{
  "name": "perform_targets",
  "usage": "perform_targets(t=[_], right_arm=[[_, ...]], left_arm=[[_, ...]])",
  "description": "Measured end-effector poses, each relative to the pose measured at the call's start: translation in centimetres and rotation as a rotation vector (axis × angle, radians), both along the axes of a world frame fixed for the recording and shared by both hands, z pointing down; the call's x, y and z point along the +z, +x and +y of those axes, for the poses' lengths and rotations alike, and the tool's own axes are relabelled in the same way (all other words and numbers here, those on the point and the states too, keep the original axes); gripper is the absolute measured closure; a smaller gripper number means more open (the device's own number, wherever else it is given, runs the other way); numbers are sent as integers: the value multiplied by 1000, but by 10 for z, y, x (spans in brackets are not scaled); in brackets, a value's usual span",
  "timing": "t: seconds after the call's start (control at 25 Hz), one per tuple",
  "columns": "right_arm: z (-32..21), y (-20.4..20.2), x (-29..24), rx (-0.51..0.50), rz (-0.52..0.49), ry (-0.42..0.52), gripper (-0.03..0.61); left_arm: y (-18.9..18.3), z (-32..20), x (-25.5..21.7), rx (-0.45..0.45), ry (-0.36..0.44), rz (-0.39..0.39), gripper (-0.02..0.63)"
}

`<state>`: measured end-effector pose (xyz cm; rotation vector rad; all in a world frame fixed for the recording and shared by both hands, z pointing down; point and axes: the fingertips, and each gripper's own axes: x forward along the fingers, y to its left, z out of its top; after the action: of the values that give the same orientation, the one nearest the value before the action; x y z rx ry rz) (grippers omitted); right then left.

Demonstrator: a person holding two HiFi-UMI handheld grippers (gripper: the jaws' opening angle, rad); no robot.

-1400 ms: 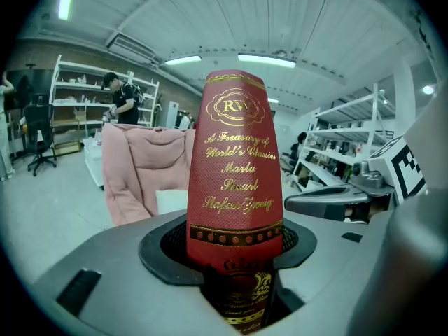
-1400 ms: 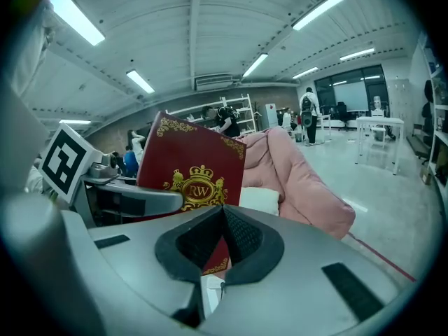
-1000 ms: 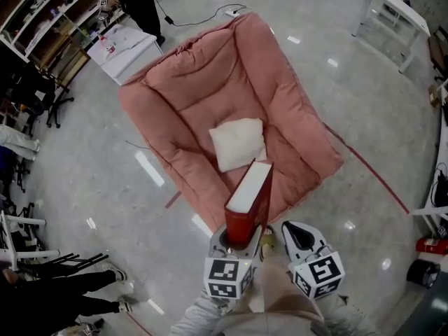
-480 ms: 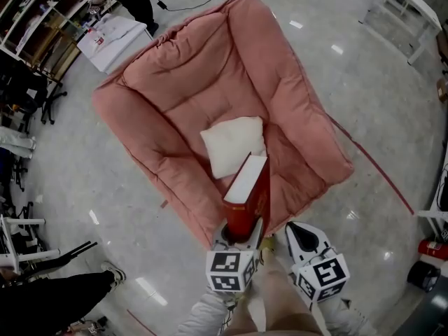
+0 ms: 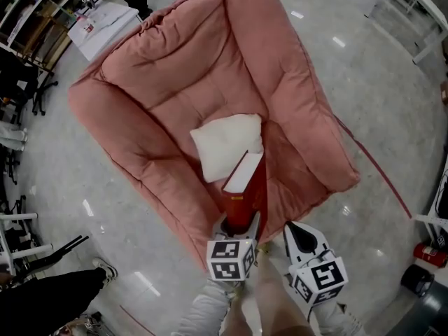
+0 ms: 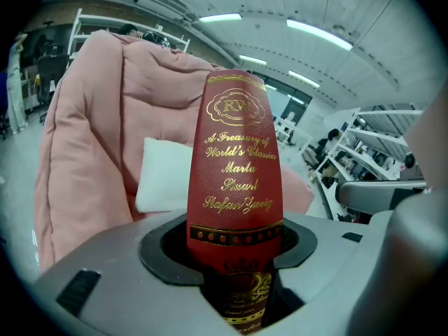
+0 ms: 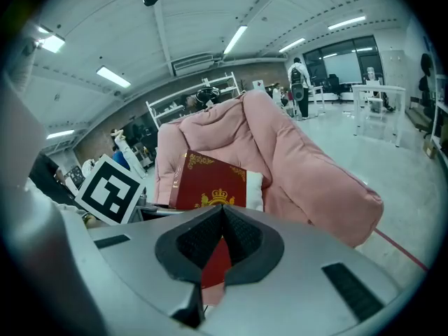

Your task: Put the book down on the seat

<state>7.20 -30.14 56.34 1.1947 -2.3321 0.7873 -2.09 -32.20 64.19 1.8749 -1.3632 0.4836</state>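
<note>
A dark red hardback book (image 5: 245,187) with gold lettering stands upright, its lower end clamped in my left gripper (image 5: 236,224), which is shut on it. In the left gripper view the book's spine (image 6: 236,180) rises straight out of the jaws of my left gripper (image 6: 234,257). The book hangs over the front edge of a big pink padded armchair (image 5: 210,68), just in front of a white pillow (image 5: 225,144) lying on the seat. My right gripper (image 5: 297,235) is beside it on the right, shut and empty. The right gripper view shows my right gripper (image 7: 222,212) with its pads meeting, the book (image 7: 210,184) beyond them.
A low table with papers (image 5: 105,23) stands at the upper left beside shelving. White tables (image 5: 413,5) are at the upper right. A red line (image 5: 378,173) crosses the shiny floor right of the chair. A person's legs (image 5: 42,299) are at the lower left.
Both grippers and the book have come down and closer to the armchair, which now fills more of the head view. The book's top now reaches the pillow's near corner.
</note>
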Motion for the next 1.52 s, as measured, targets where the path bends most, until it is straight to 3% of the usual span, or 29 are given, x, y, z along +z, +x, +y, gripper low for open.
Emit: perform_targets(t=[0.76,1.0,1.2,1.52], right_arm=[[-14,2,41,38,-9,-79,574],[-11,-6,38,30,-20,-78,574],[-7,-15,28,13,-33,-64,574],[2,-24,6,-4,-46,-27,574]], left_arm=[[0,-73,80,-27,-141,46,365],[-3,-69,84,-13,-180,27,352],[-22,-55,78,-18,-183,-31,265],[-46,-15,54,-60,-185,-53,258]])
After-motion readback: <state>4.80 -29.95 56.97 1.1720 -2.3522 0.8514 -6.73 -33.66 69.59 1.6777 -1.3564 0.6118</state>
